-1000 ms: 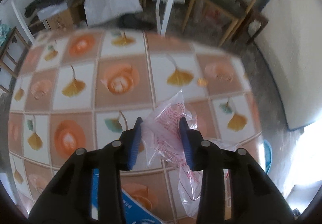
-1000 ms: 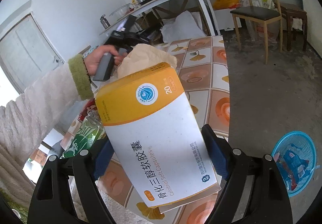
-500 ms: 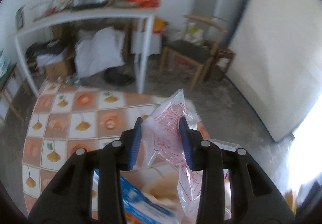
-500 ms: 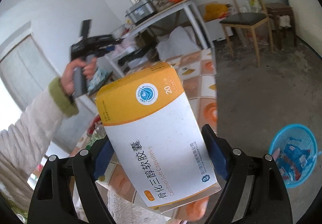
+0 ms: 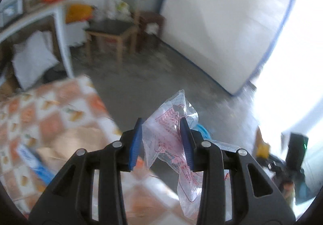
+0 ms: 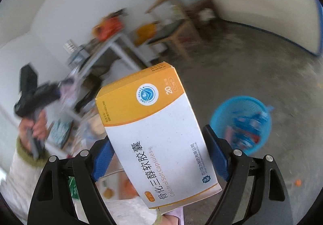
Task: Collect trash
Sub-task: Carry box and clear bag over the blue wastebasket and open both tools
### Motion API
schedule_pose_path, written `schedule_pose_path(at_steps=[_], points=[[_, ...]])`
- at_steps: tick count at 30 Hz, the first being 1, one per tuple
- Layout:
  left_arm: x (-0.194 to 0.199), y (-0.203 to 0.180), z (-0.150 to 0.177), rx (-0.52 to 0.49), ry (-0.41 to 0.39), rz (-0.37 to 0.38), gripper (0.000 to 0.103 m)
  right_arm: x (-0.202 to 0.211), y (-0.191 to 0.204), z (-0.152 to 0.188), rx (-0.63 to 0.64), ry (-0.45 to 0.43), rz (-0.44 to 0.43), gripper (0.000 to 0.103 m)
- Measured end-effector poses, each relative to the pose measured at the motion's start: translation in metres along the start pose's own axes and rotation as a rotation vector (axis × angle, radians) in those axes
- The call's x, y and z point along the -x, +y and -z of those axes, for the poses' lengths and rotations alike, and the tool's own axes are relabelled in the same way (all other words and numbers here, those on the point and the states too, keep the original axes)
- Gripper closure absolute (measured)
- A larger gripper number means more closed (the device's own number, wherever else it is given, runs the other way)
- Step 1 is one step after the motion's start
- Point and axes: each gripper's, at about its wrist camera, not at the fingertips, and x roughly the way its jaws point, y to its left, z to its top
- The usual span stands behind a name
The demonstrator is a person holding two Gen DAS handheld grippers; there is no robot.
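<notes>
While left tongs pinch plastic bag, right tongs clamp medicine box.

Grey concrete floor, white walls. A large white mattress with blue edging leans upright against the wall, a wooden chair and dark stool beside it; a white table piled with clutter stands left. Strong daylight blows out the right side.

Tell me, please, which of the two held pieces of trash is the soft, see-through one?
The crumpled plastic bag with red print, held in the left tongs. The right tongs hold a stiff, opaque orange-and-white capsule box.
</notes>
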Motion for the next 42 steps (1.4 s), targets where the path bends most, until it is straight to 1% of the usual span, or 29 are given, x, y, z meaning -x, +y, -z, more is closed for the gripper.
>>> schedule_pose_path(at_steps=[2, 3, 5, 8, 11, 14, 16, 18, 19, 20, 21, 22, 23, 24, 26, 28, 30, 32, 35, 37, 38, 39, 40, 42], points=[[-0.038, -0.024, 0.008, 0.001, 0.080, 0.050, 0.068, -0.003, -0.025, 0.000, -0.073, 0.019, 0.016, 0.022], [-0.053, -0.029, 0.013, 0.009, 0.115, 0.071, 0.068, -0.008, -0.040, 0.000, -0.120, 0.033, 0.021, 0.022], [-0.094, -0.049, 0.022, 0.021, 0.209, 0.101, 0.068, -0.022, -0.068, 0.002, -0.206, 0.067, 0.025, 0.022], [-0.138, -0.069, 0.033, 0.012, 0.286, 0.104, 0.067, -0.046, -0.099, 0.004, -0.303, 0.106, 0.024, 0.022], [-0.186, -0.080, 0.043, 0.038, 0.349, 0.085, 0.067, -0.073, -0.120, 0.003, -0.365, 0.129, 0.032, 0.022], [-0.219, -0.084, 0.049, 0.063, 0.376, 0.056, 0.067, -0.103, -0.137, -0.003, -0.404, 0.155, 0.050, 0.022], [-0.241, -0.085, 0.049, 0.097, 0.390, 0.039, 0.067, -0.120, -0.148, -0.010, -0.421, 0.162, 0.061, 0.022], [-0.257, -0.083, 0.048, 0.114, 0.390, 0.028, 0.063, -0.138, -0.162, -0.020, -0.447, 0.160, 0.063, 0.022], [-0.264, -0.085, 0.045, 0.122, 0.389, 0.024, 0.062, -0.148, -0.170, -0.026, -0.460, 0.155, 0.049, 0.021], [-0.273, -0.086, 0.042, 0.135, 0.388, 0.019, 0.056, -0.160, -0.176, -0.031, -0.469, 0.157, 0.037, 0.019], [-0.280, -0.086, 0.040, 0.148, 0.391, 0.018, 0.045, -0.175, -0.183, -0.036, -0.483, 0.163, 0.045, 0.017], [-0.286, -0.084, 0.038, 0.170, 0.392, 0.017, 0.040, -0.187, -0.191, -0.038, -0.498, 0.168, 0.053, 0.014], [-0.290, -0.082, 0.037, 0.193, 0.391, 0.014, 0.036, -0.197, -0.198, -0.038, -0.514, 0.175, 0.056, 0.014], [-0.292, -0.078, 0.037, 0.229, 0.382, 0.020, 0.036, -0.209, -0.207, -0.035, -0.539, 0.194, 0.058, 0.014], [-0.289, -0.073, 0.038, 0.263, 0.374, 0.044, 0.036, -0.223, -0.218, -0.031, -0.582, 0.219, 0.055, 0.014], [-0.283, -0.070, 0.041, 0.271, 0.362, 0.069, 0.036, -0.233, -0.227, -0.022, -0.612, 0.234, 0.065, 0.014], [-0.270, -0.067, 0.041, 0.249, 0.345, 0.064, 0.036, -0.235, -0.229, -0.015, -0.605, 0.234, 0.067, 0.014], [-0.255, -0.063, 0.038, 0.237, 0.327, 0.075, 0.036, -0.232, -0.229, -0.009, -0.588, 0.230, 0.075, 0.014], [-0.228, -0.059, 0.034, 0.211, 0.309, 0.078, 0.036, -0.217, -0.225, -0.004, -0.555, 0.216, 0.074, 0.014], [-0.193, -0.053, 0.032, 0.178, 0.289, 0.095, 0.035, -0.196, -0.218, 0.000, -0.513, 0.197, 0.067, 0.014], [-0.180, -0.050, 0.032, 0.169, 0.280, 0.097, 0.032, -0.184, -0.215, 0.002, -0.488, 0.186, 0.062, 0.014], [-0.152, -0.044, 0.033, 0.148, 0.262, 0.090, 0.030, -0.169, -0.208, 0.003, -0.449, 0.173, 0.058, 0.014], [-0.133, -0.038, 0.033, 0.134, 0.242, 0.090, 0.030, -0.157, -0.202, 0.005, -0.420, 0.163, 0.059, 0.014], [-0.084, -0.026, 0.037, 0.106, 0.189, 0.074, 0.025, -0.129, -0.184, 0.009, -0.352, 0.141, 0.054, 0.014]])
